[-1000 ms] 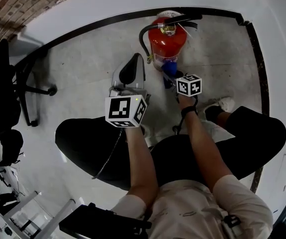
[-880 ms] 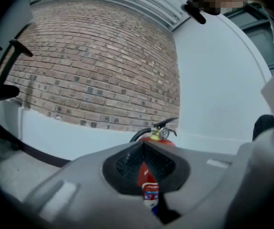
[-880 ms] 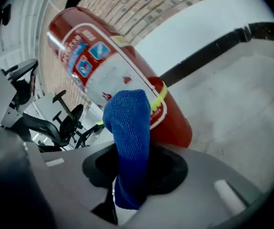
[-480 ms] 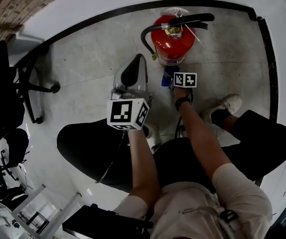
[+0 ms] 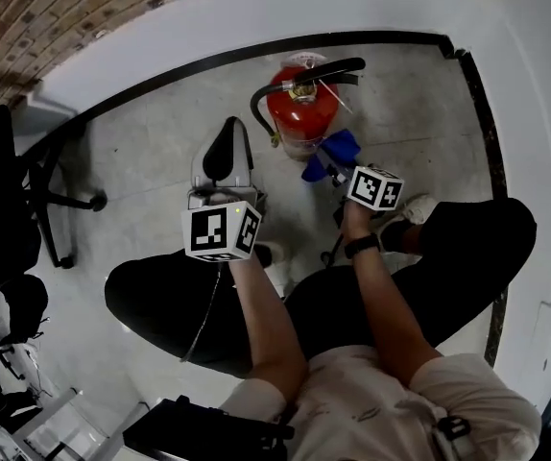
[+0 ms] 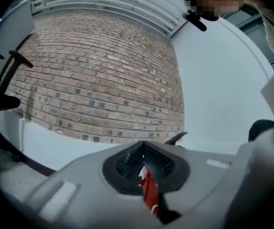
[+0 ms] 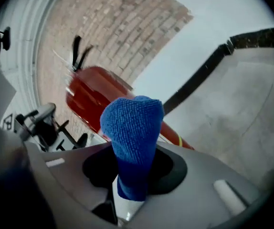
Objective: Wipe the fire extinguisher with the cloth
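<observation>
Right gripper [image 7: 133, 178]: fingers clamped on the cloth [image 7: 132, 128], which bunches out past the tips, just beside the extinguisher [image 5: 299, 113] on the floor; contact unconfirmed. Left gripper [image 6: 144, 162]: fingers closed, empty. Wiping judged barely begun, with the cylinder largely outstanding.

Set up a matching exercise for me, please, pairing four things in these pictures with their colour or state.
Things:
1. fire extinguisher
2. cloth
3. left gripper
4. chair

Descriptions:
A. black, at the head view's left edge
B. red, standing upright
C. shut, holding nothing
D. blue, clamped in the right gripper

Pairs: 1-B; 2-D; 3-C; 4-A
</observation>
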### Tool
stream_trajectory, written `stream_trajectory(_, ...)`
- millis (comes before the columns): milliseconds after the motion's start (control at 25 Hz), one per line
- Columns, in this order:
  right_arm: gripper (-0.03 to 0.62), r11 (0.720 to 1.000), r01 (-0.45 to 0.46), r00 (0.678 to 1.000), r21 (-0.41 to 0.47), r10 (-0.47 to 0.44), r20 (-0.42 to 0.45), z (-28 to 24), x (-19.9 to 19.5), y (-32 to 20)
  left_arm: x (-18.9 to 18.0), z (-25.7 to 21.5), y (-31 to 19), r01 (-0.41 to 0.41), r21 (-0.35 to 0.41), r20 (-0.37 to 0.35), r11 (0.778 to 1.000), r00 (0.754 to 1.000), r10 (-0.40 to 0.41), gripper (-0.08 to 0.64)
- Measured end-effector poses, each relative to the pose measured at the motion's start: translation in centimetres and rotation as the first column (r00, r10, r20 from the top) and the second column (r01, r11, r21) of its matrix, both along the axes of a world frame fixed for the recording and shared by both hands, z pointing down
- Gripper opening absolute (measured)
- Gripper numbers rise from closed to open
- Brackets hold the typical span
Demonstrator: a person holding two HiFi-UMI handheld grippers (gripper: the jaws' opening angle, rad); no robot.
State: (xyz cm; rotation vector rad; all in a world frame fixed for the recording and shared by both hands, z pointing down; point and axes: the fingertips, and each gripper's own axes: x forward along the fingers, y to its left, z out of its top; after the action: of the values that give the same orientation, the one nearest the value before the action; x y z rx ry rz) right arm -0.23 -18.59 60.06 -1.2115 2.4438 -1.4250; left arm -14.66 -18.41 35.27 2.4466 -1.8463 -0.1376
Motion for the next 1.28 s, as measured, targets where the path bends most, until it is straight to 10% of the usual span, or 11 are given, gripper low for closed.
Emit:
stream_trajectory(200, 0.112, 0.969, -0.082, 0.974, 0.234, 0.028, 0.224, -15.0, 0.1, -1.7, 0.9, -0.6, 1.0, -0.021, 0.018, -0.018, 1.000, 1.000, 0.021, 0.003)
stream_trajectory(560, 0.111, 0.959, -0.007, 0.911, 0.283, -0.110, 0.397, -21.6, -2.8, -2.9, 2.7, -1.0, 2.5, -0.045, 0.020, -0.006, 0.999, 0.999, 0.045, 0.003)
stream_trajectory(960, 0.104, 0.986, -0.045, 0.983, 0.160, 0.015, 0.182, -10.6, 1.7, -2.4, 4.0, -1.1, 3.3, -0.057, 0.017, 0.030, 0.998, 0.998, 0.056, 0.003)
stream_trajectory(1280, 0.133, 0.994, -0.080, 0.975, -0.071, 0.093, 0.201, 4.9, 1.7, -3.0, 4.7, 0.4, 3.0, -0.062, -0.022, 0.040, 0.998, 0.997, 0.063, 0.003)
